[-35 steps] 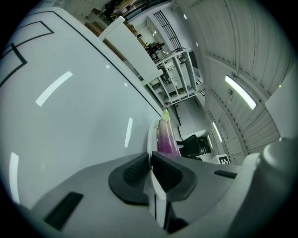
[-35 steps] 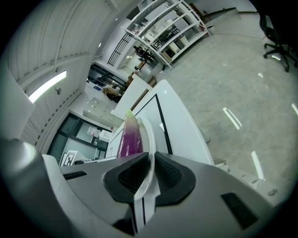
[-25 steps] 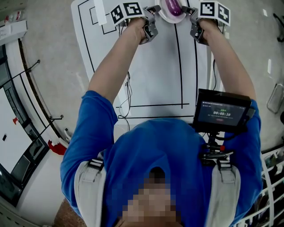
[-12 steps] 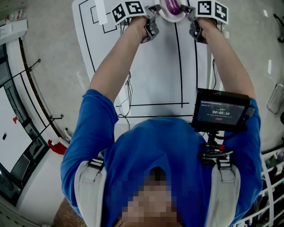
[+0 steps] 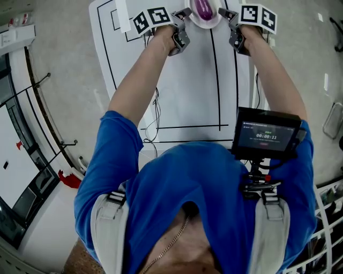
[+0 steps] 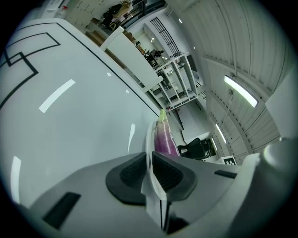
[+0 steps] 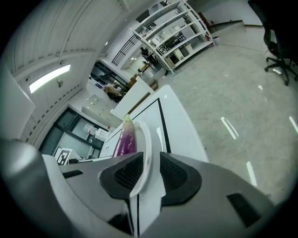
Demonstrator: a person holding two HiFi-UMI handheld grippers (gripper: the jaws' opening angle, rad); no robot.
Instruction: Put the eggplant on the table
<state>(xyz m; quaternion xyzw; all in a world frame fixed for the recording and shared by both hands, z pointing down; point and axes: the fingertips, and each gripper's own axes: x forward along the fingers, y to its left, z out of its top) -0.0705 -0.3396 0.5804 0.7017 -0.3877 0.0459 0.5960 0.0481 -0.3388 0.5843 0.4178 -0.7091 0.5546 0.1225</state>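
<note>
Left claw: jaws nearly together, pads pinching the left rim of the plate.
Right claw: likewise clamped, thin on the plate's right rim.
Plate: white and shallow, carried between the two claws over the far end of the table. I cannot tell whether it hangs just above the top or rests on it.
Eggplant: purple with a green stem, lying lengthwise on the plate, stem end pointing far. It touches the plate, not the table.
Table: white top with black lines, stretching near from the plate.
Done: both grips on the plate look secure.
Left: the whole transfer, it seems. The eggplant must still come off the plate onto the table, probably by tipping the plate.
</note>
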